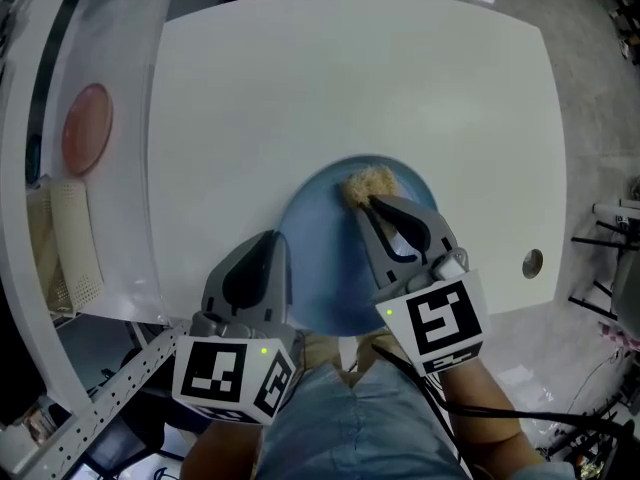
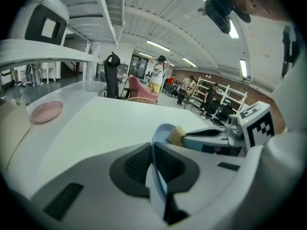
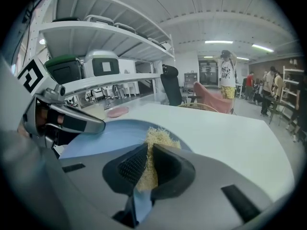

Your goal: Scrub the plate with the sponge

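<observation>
Two grippers, both busy, on a white table (image 1: 350, 78) that's mostly bare. There's a round metal grommet (image 1: 532, 262) set in it off to the right. A pink dish (image 1: 87, 128) sits well apart on the side surface to the left. Nothing stands between the tools and the work. A few people are standing around way in the background of the gripper views.

The blue plate (image 1: 322, 253) is at the table's near edge, right in front of the person. I can't tell whether it's lying flat or tipped up a bit.

The left gripper (image 1: 280, 240) is clenched on the plate's left rim, which runs edge-on between its jaws. The right gripper (image 1: 370, 206) is clamped tight on the tan, scratchy-looking sponge (image 1: 370, 185). The sponge sticks out past the jaw tips and presses against the plate's far side.
</observation>
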`<state>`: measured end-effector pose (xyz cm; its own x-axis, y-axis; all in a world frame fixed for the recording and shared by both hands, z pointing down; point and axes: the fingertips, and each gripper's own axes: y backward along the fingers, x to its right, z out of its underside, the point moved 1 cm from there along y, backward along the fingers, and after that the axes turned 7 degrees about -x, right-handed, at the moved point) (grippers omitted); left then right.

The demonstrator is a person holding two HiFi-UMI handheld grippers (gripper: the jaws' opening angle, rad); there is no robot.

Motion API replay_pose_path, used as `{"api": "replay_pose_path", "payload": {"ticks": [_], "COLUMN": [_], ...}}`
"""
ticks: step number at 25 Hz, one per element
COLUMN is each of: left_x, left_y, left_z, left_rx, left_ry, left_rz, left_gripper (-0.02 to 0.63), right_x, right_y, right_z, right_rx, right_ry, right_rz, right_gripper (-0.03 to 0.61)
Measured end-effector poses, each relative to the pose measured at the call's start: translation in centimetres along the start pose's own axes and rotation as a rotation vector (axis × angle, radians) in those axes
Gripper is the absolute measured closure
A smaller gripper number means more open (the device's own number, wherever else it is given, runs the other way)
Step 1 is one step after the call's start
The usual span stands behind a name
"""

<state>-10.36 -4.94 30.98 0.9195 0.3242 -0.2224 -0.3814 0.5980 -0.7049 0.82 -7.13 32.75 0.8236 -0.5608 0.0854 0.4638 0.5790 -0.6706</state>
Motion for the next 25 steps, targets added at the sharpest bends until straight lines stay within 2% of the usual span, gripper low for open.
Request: {"api": "replay_pose_path", "payload": {"ticks": [14, 25], "left_x": [-0.8, -0.8], "left_y": [-0.1, 0.4], "left_z": [0.1, 0.5], "left_rx": [-0.003, 0.006], "left_ry": [0.023, 0.013], "left_rz": [-0.012, -0.026], "left_gripper": [0.589, 0.589], "right_x": [-5.1, -8.3], "right_y": [0.2, 2.1], "right_z": [-0.5, 1.7], "right_rx": [0.024, 0.017], "right_ry": [0.057, 0.051], "right_rz": [-0.141, -0.225], "right_gripper": [0.535, 0.535]}}
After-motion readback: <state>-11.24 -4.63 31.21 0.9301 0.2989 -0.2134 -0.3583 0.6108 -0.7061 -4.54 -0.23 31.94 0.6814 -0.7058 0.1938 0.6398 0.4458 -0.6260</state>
